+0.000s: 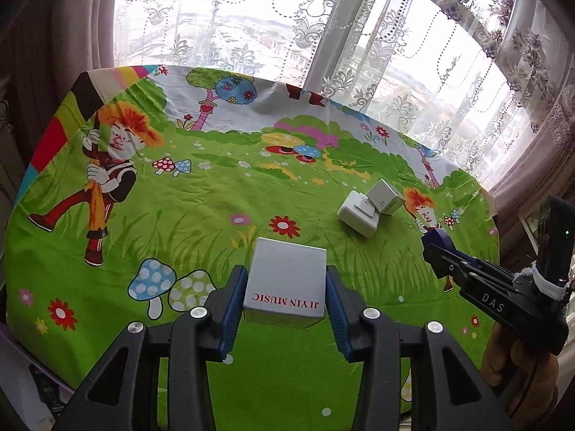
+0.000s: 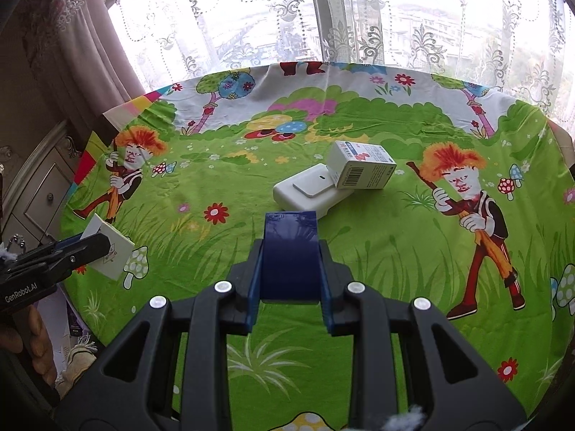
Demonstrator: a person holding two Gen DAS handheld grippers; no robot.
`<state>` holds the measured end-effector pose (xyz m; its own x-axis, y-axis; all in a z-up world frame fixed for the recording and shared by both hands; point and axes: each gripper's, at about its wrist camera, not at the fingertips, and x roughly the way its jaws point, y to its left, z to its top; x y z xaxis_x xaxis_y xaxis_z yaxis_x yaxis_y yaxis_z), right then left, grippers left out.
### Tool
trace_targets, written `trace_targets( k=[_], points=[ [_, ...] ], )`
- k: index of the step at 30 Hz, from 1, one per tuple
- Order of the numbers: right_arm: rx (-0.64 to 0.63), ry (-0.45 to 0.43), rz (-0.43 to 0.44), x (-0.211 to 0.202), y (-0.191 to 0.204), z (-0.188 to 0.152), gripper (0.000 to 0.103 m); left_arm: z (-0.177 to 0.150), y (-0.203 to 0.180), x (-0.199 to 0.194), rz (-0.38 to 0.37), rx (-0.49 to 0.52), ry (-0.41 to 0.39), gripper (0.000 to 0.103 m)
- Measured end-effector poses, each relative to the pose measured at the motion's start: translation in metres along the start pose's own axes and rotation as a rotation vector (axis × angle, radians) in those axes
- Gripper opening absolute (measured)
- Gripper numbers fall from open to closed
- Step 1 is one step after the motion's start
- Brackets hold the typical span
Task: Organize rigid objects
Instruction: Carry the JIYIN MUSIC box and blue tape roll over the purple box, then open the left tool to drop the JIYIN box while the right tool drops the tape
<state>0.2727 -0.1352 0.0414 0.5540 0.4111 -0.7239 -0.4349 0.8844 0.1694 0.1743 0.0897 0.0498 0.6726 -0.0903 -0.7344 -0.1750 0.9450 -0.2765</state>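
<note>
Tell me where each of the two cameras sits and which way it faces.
Left wrist: on the left gripper, facing the window across the table; its fingers clamp a white JI YIN MUSIC box; the right gripper shows at right.
Right wrist: on the right gripper, same heading; it clamps a dark blue box; the left gripper shows at left.
Shared: cartoon tablecloth, white flat box, small carton leaning on it.

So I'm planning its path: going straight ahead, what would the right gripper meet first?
Probably the white flat box, just beyond the dark blue box the right gripper holds; depth is unclear.
</note>
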Motion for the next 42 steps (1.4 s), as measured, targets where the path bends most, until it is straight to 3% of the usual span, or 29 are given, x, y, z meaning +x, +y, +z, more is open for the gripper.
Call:
trace_targets(
  k=[12,27,36,42],
  points=[
    [-0.125,-0.004,0.109,-0.034,0.081,-0.012,0.031,-0.035,0.062,-0.08,0.062,-0.105,-0.069,0.044],
    [-0.317,0.039,0.253,-0.059,0.192,-0.044,0.031,-0.097,0.189,-0.163,0.227,-0.3,-0.131,0.044],
    [-0.479,0.11,0.368,-0.066,0.28,-0.079,0.031,-0.136,0.254,-0.2,0.316,-0.417,-0.166,0.044],
    [-0.6,0.158,0.438,-0.072,0.337,-0.109,0.031,-0.154,0.279,-0.215,0.326,-0.472,-0.186,0.045]
  ],
)
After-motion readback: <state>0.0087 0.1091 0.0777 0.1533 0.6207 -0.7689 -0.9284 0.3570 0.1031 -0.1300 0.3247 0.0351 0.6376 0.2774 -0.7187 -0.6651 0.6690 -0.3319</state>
